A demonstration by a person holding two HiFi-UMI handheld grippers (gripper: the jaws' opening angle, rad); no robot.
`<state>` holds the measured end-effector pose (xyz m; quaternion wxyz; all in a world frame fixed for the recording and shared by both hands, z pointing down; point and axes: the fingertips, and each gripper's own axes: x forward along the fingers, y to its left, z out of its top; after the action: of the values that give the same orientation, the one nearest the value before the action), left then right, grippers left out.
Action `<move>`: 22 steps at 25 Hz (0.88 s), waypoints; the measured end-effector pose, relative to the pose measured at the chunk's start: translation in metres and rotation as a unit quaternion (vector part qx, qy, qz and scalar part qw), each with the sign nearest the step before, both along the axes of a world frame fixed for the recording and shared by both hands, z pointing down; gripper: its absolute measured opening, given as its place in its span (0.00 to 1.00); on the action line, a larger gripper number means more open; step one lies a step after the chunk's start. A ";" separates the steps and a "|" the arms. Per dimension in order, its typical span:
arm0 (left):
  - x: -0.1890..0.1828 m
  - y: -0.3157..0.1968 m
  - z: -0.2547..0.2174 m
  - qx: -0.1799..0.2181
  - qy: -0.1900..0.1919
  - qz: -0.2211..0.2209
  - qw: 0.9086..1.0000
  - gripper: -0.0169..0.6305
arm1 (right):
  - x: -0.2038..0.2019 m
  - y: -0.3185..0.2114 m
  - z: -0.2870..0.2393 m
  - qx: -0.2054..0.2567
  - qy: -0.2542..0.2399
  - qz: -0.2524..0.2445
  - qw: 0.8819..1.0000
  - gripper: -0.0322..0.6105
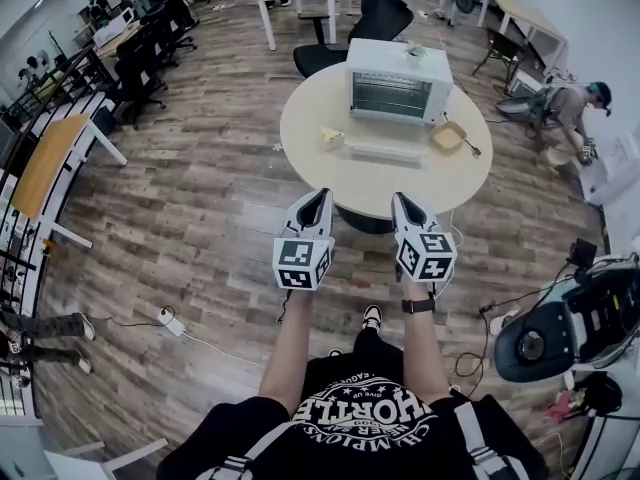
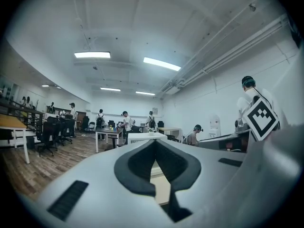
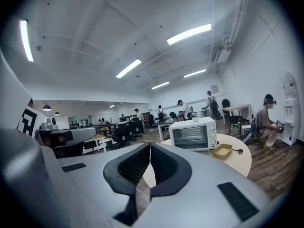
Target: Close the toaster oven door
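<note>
White toaster oven (image 1: pixel 397 80) sat on the round table's (image 1: pixel 320 173) far side, door (image 1: pixel 385 152) dropped open. Left gripper (image 1: pixel 320 195) and right gripper (image 1: pixel 401 199) hovered at the table's near edge, jaws clenched, both empty.

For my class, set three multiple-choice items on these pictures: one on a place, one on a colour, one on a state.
1. Where does the toaster oven stand?
A on the round table
B on a shelf
C on a cart
2. What colour is its casing?
A black
B white
C red
3. How are the right gripper jaws?
A wide apart
B shut on something
C shut, empty

Answers:
1 A, it stands on the tabletop's far side.
2 B, the casing is white.
3 C, the jaws meet with nothing between.
</note>
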<state>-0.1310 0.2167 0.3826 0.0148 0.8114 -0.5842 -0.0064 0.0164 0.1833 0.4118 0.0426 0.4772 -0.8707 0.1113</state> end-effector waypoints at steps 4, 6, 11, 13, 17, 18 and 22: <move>0.007 -0.031 0.004 -0.002 -0.008 -0.002 1.000 0.05 | 0.003 -0.033 0.006 -0.007 -0.006 -0.009 1.000 0.07; 0.011 -0.044 0.003 -0.001 -0.007 0.000 1.000 0.05 | 0.004 -0.047 0.006 -0.009 -0.006 -0.013 1.000 0.07; 0.026 -0.069 -0.006 0.002 -0.010 0.009 1.000 0.05 | 0.011 -0.076 -0.001 -0.012 -0.012 -0.021 1.000 0.07; 0.031 -0.081 -0.007 0.004 -0.013 0.007 1.000 0.05 | 0.014 -0.088 -0.001 -0.015 -0.017 -0.026 0.999 0.07; 0.041 -0.105 -0.005 0.002 -0.018 -0.003 1.000 0.05 | 0.024 -0.112 0.002 -0.020 -0.021 -0.034 0.999 0.07; 0.044 -0.111 -0.004 0.000 -0.017 -0.007 1.000 0.05 | 0.027 -0.118 0.003 -0.023 -0.021 -0.036 0.999 0.07; 0.054 -0.138 0.000 -0.009 -0.013 -0.022 1.000 0.05 | 0.044 -0.144 0.006 -0.033 -0.027 -0.035 0.998 0.07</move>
<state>-0.0768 0.0784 0.3821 0.0147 0.7980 -0.6024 0.0090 0.0606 0.0393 0.4176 0.0389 0.4412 -0.8836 0.1516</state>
